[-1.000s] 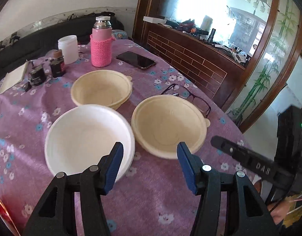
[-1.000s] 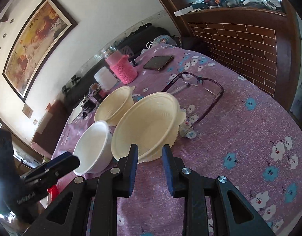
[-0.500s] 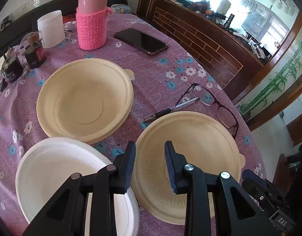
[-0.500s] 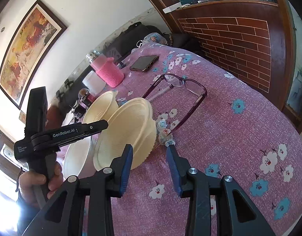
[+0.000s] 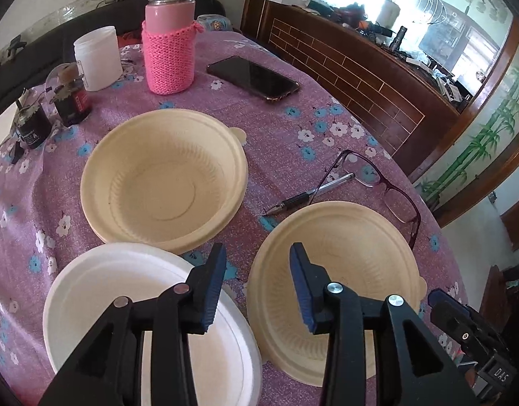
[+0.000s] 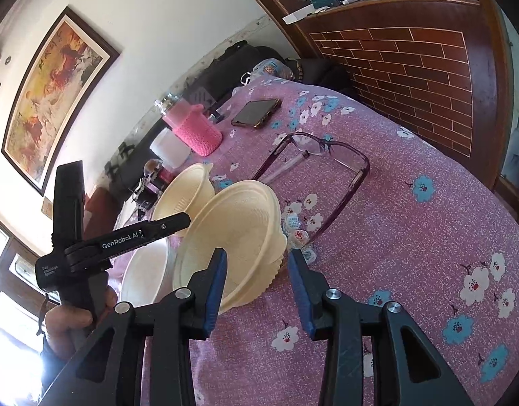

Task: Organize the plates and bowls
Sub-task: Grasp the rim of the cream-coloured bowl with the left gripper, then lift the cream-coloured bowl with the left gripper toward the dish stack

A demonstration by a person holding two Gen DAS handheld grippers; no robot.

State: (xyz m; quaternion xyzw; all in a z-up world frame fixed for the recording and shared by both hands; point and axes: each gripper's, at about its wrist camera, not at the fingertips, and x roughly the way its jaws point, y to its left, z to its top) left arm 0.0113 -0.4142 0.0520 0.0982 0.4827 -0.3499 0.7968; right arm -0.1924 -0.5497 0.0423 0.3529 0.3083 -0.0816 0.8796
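Observation:
On the purple flowered cloth stand three bowls: a cream bowl [image 5: 163,182] in the middle, a second cream bowl [image 5: 333,264] at the right, and a white bowl [image 5: 124,291] nearest at the left. My left gripper [image 5: 257,270] hovers over the gap between the white bowl and the right cream bowl. Its jaws are opening, with that cream bowl's left rim below them and the pads not pressing on it. My right gripper [image 6: 257,264] stands open just short of the same cream bowl [image 6: 232,233], untouched. One of its fingers [image 5: 455,318] shows at the lower right.
Behind the bowls are a flask in a pink knitted sleeve [image 5: 169,57], a white jar [image 5: 97,57], small dark bottles [image 5: 71,101] and a phone [image 5: 252,77]. Glasses [image 5: 377,182] and a pen [image 5: 310,196] lie beside the right cream bowl. The table edge curves close on the right.
The left gripper came forward and down over the bowls; its jaws narrowed, then widened a little. The right gripper's jaws spread wider, and the left gripper entered the right wrist view.

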